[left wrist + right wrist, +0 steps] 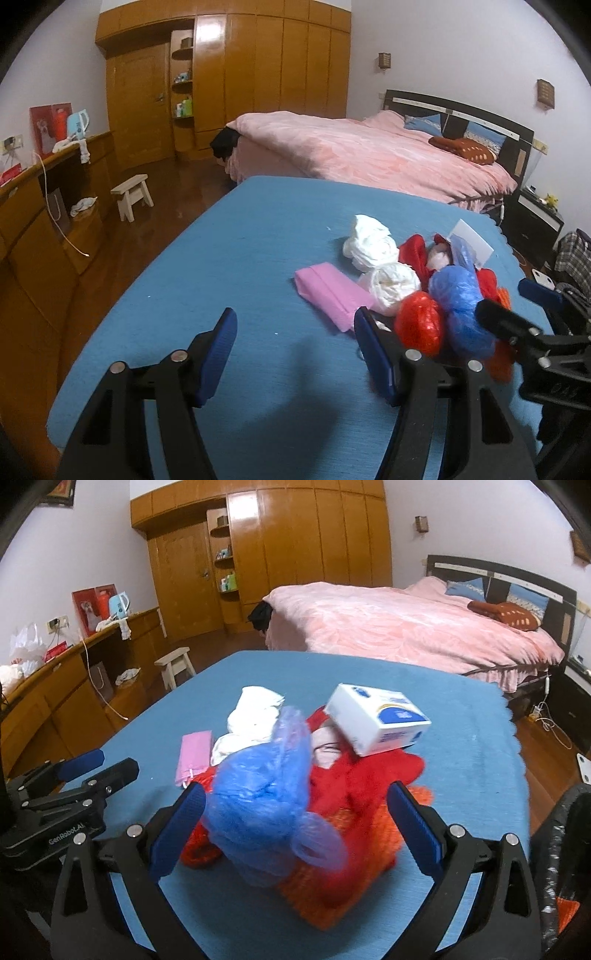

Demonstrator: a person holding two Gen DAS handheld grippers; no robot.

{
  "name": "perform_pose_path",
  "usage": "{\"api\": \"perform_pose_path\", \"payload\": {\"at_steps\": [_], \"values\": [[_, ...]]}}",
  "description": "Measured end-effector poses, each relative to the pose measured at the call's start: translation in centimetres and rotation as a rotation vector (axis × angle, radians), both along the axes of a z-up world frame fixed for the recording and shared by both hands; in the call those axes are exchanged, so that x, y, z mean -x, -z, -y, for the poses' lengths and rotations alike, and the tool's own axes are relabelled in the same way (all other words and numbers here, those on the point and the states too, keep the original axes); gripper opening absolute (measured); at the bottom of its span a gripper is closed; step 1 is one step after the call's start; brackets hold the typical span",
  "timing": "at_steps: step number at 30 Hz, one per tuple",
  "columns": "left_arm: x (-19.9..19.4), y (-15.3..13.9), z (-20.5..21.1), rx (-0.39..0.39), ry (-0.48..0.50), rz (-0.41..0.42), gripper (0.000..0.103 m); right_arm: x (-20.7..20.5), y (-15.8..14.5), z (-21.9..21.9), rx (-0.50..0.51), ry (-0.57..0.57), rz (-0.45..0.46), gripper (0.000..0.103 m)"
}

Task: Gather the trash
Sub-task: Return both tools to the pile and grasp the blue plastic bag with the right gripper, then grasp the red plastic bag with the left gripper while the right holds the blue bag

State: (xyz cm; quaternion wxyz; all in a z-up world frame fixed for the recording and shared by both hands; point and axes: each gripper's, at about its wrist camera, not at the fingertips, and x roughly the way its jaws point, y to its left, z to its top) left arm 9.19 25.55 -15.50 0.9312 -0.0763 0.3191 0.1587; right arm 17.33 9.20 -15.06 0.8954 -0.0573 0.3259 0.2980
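Observation:
A heap of trash lies on the blue-covered table (221,258): crumpled white bags (369,245), a pink pack (332,299), a red bag (419,323), a blue bag (460,291) and a white box (474,242). My left gripper (295,350) stands open just left of the heap, with nothing between its fingers. In the right wrist view my right gripper (297,823) is open around the blue bag (258,801), which lies on red bags (351,786) and orange mesh (351,871). The white box (376,716) leans on the heap behind. The left gripper (99,768) shows at the left.
A dark bag opening (569,849) is at the right edge near the table. A pink bed (369,151) lies beyond the table, a wooden wardrobe (258,74) behind it. A long wooden cabinet (44,206) and a small stool (133,192) stand at the left.

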Motion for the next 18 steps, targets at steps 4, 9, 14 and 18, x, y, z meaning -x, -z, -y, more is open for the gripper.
{"api": "perform_pose_path", "payload": {"at_steps": [4,9,14,18], "values": [[0.1,0.2,-0.7,0.015,-0.011,0.002,0.065,0.0,0.7,-1.1,0.032,-0.024,-0.024,0.081],[0.1,0.3,-0.9,0.023,-0.013,0.005,0.065,-0.1,1.4,-1.5,0.028,-0.091,-0.085,0.048],[0.2,0.2,-0.7,0.031,-0.005,0.004,0.065,0.4,1.0,-1.0,0.008,-0.111,-0.095,0.039],[0.0,0.0,0.2,0.029,0.014,0.007,0.065,0.9,-0.2,0.2,-0.024,-0.104,-0.077,0.038]]}}
